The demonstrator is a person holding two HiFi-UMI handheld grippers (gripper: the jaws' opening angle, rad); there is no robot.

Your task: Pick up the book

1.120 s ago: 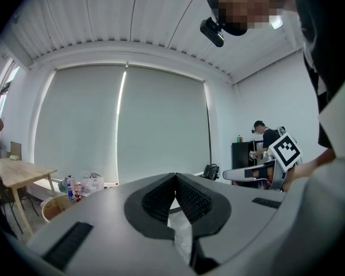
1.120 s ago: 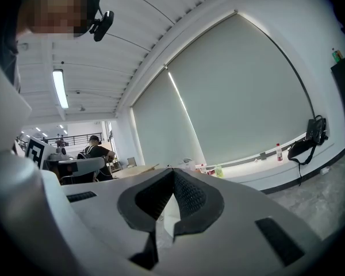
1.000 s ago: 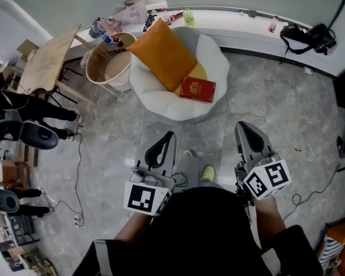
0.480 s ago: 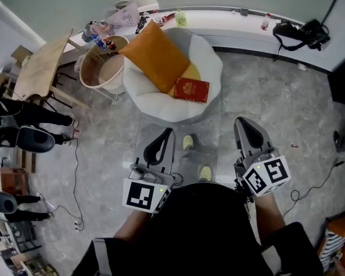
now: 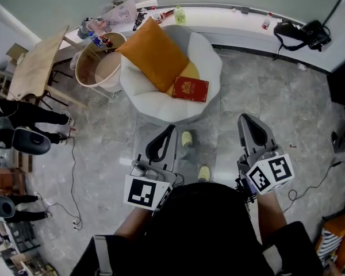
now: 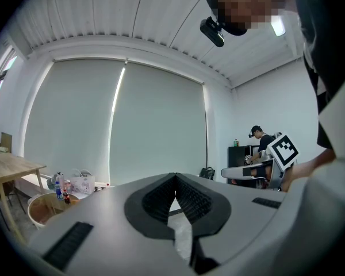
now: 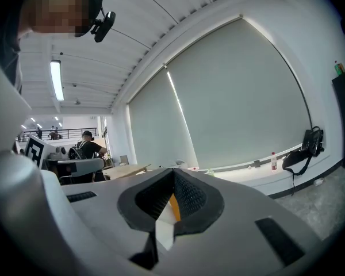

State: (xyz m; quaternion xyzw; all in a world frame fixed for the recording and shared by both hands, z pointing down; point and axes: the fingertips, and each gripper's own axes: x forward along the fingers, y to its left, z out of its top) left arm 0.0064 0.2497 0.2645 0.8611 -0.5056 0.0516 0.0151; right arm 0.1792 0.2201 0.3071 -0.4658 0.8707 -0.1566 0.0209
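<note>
The red book (image 5: 190, 89) lies flat on the white round chair (image 5: 210, 53), just beside the orange cushion (image 5: 152, 53). The left gripper (image 5: 168, 132) and right gripper (image 5: 247, 122) hang over the floor, well short of it, both with jaws clenched on nothing.

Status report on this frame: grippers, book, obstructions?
Both shut, empty: left gripper, right gripper. Red book flat on white chair, beside orange cushion, untouched. Nothing seen in the way.

no readable words or numbers anywhere. gold print on red book (image 5: 190, 89) too small to make out. on left gripper (image 5: 170, 129) and right gripper (image 5: 245, 118), only black-and-white square marker patterns, no letters.
</note>
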